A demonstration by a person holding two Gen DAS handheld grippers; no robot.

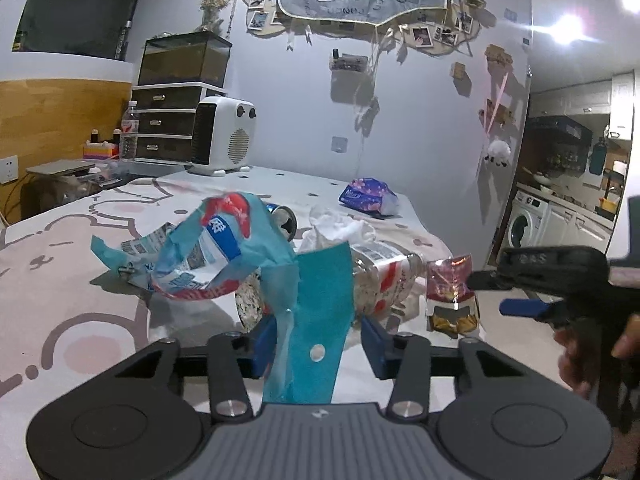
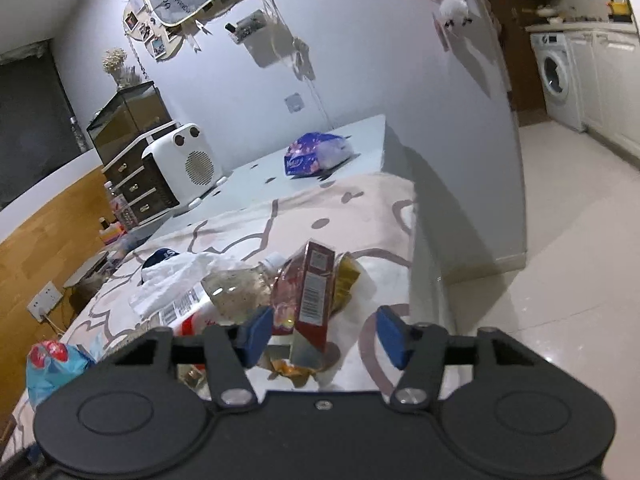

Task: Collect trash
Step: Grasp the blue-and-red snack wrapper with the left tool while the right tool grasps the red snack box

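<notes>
Beside the bottle (image 1: 380, 280) on the desk (image 1: 60, 280), the left claw (image 1: 318, 340) stood half-closed around a blue bag (image 1: 224, 248), its strip hanging between the jaws; whether the pads pinched it I could not tell. Just right of the bottle stood a red box (image 2: 314, 292), and the right claw (image 2: 324, 336) straddled it, released, pads clear of its sides. That claw would do best to close squarely across the box's narrow faces before lifting, then carry it to the bag's mouth left of the bottle. Behind the bottle lay a white tissue (image 1: 340, 228) and a can (image 1: 286, 220), both more trash. Gold wrappers (image 2: 348, 276) against the box might drag along. The bottle itself crowded the right claw's left finger. Far behind it sat a tissue pack (image 1: 368, 196) and heater (image 1: 224, 136).
</notes>
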